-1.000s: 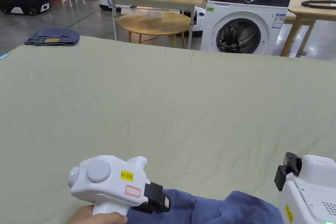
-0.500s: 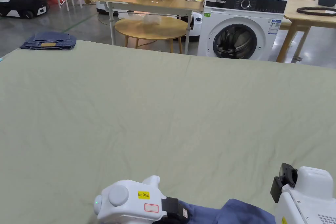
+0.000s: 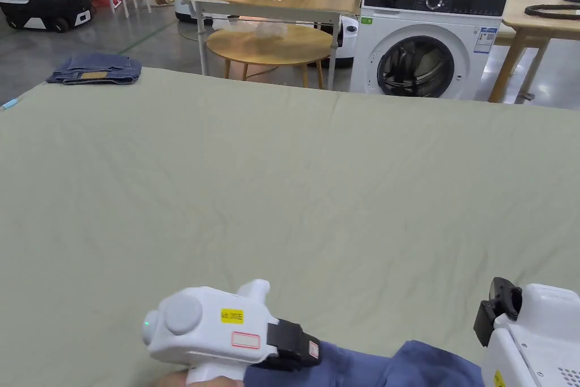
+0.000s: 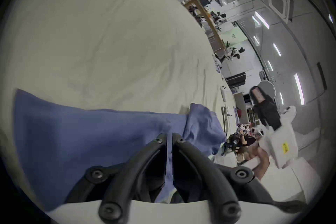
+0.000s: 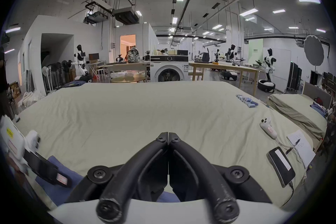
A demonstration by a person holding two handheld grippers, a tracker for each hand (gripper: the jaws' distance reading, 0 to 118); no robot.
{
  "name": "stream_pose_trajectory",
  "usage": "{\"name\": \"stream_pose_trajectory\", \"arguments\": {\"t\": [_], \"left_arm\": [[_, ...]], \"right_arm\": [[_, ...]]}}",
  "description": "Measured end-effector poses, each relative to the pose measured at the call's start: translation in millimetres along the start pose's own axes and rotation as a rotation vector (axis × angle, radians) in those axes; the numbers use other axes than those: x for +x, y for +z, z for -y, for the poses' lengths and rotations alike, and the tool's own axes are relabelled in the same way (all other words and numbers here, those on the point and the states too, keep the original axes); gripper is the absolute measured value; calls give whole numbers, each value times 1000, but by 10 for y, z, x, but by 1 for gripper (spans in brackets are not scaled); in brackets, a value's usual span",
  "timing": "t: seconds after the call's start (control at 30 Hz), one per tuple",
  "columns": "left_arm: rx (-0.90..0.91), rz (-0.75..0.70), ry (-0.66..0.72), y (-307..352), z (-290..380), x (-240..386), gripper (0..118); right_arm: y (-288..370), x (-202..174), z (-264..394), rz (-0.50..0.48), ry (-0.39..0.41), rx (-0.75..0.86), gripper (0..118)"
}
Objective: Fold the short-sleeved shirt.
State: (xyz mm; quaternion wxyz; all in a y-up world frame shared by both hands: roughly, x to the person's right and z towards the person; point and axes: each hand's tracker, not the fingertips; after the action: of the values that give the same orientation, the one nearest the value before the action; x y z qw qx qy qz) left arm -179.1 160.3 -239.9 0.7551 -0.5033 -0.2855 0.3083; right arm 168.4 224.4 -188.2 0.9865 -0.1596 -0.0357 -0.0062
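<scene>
Head view: one blue shirt [image 3: 362, 368], two grippers.

Pale green sheet [image 3: 294, 178] covers the bed. Folded jeans [image 3: 95, 68] at its far left corner. Washing machine [image 3: 430, 31] beyond, beside round wooden table [image 3: 269, 45]. Phone [image 5: 281, 166], notepad [image 5: 301, 147], controller [image 5: 268, 130] along right edge.

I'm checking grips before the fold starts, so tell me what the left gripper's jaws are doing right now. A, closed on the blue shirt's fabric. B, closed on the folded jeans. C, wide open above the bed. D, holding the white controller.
A: in the left gripper view the left gripper has its jaws nearly together with a strip of the blue shirt pinched between them.
</scene>
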Motion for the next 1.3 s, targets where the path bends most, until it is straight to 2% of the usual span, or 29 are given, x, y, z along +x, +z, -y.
{"name": "stream_pose_trajectory", "arguments": {"t": [0.13,0.27,0.4,0.47,0.63,0.7,0.77,0.83,0.87,0.9,0.97,1.0,1.03,1.3], "left_arm": [[68,-111,-54,608,-28,-144,1],[87,-143,31,970,-57,-569,4],[87,-99,117,1144,-3,-847,71],[80,-100,128,1140,36,-952,75],[-1,27,214,907,136,-1230,75],[-6,147,220,792,163,-1318,73],[-11,231,249,674,172,-1356,59],[2,269,268,559,186,-1343,14],[0,247,257,518,187,-1329,14],[2,212,238,471,187,-1296,7],[-6,98,193,451,204,-1312,4],[7,97,199,470,223,-1351,3],[31,176,237,486,232,-1329,3],[88,90,128,827,136,-1224,2]], "right_arm": [[24,-4,-34,-5,1,29,0],[16,-15,-54,-10,2,30,0],[3,-19,-43,-12,4,23,0],[-5,-19,-37,-16,4,15,0],[-2,-26,-29,-16,9,8,0],[-4,-28,-24,-15,9,6,0],[-3,-28,-21,-14,7,4,0],[-2,-29,-18,-12,3,2,0],[-1,-29,-18,-11,2,2,0],[-1,-29,-16,-11,1,1,0],[-3,-34,-19,-11,-1,-2,0],[-4,-35,-20,-12,0,-4,0],[-3,-36,-21,-12,-1,-4,0],[-3,-38,-45,-13,5,-3,0]]}}
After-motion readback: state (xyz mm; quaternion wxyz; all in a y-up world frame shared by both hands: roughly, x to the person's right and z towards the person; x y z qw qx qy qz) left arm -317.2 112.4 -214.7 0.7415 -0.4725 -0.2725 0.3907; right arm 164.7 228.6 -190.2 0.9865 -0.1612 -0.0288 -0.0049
